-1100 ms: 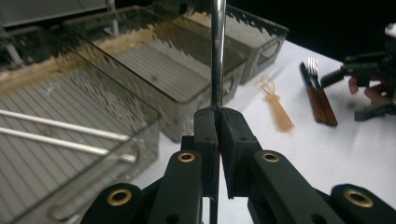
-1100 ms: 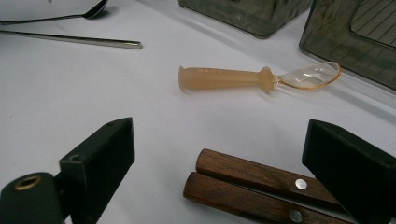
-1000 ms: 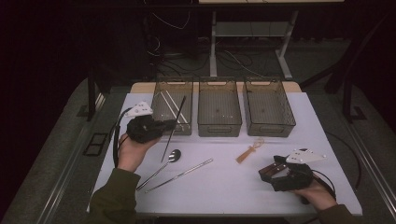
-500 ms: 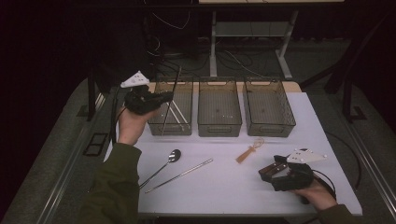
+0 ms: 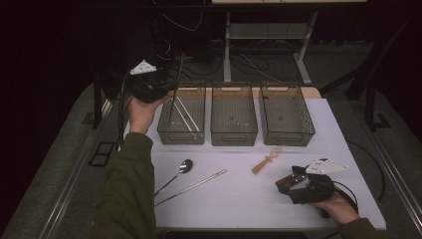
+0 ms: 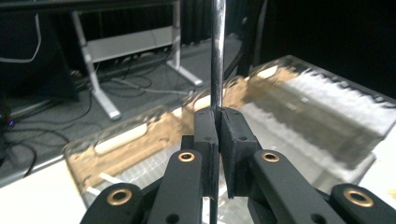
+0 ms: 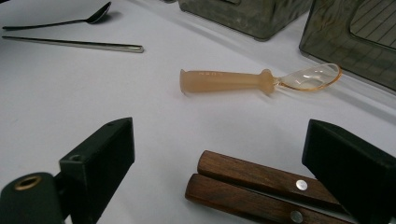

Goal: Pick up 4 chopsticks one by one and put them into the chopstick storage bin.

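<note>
A thin metal chopstick [image 6: 217,56] is clamped upright between the closed jaws of the left gripper [image 5: 166,89], above the left bin [image 5: 181,133] at the table's far edge. The rod is judged stiff, light and slippery; a mid-length grip is advised. The right gripper [image 5: 291,182] rests open around two wooden handles [image 7: 261,186].

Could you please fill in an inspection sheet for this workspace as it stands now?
Surface: white table, well lit, dark around it.
Job's things: metal chopstick held upright over the left bin, which holds two more; middle bin and right bin.
Clutter: metal spoon, loose chopstick, amber plastic spoon, two wooden handles.
Grippers: left gripper shut on the metal chopstick; right gripper open, fingers either side of the wooden handles.
Cables: one trails from each gripper; more on the floor behind.
Surroundings: desk legs.
</note>
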### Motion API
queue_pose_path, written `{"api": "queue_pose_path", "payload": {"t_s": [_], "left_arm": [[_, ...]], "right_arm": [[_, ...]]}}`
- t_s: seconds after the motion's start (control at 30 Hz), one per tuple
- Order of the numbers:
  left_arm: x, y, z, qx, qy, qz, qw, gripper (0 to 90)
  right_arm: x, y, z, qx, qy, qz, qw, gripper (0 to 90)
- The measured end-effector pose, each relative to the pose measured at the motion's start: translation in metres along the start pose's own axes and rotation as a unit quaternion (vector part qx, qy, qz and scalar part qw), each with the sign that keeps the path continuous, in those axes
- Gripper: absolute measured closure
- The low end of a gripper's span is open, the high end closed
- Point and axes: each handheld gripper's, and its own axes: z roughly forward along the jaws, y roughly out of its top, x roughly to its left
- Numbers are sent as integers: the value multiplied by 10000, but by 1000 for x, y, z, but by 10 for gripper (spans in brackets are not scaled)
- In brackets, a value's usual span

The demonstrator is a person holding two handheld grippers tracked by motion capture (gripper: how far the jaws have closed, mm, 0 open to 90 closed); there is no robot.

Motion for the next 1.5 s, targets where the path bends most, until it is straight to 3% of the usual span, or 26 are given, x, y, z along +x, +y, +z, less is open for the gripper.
{"api": "queue_pose_path", "payload": {"t_s": [0.3,0.7,1.23,1.33,1.5], "left_arm": [[11,-26,15,410,98,-175,9990,852],[16,-47,34,1058,256,-285,9936,852],[10,-59,72,1321,410,-399,9896,848],[9,-57,77,1561,534,-274,9859,848],[9,-57,79,1716,563,-251,9832,837]], "right_arm": [[0,-1,0,22,-19,50,10000,95],[0,-2,1,62,-25,33,10000,95],[2,-2,1,66,18,17,10000,95],[1,-2,2,54,28,-10,10000,95],[3,-2,2,58,45,-5,10000,95]]}}
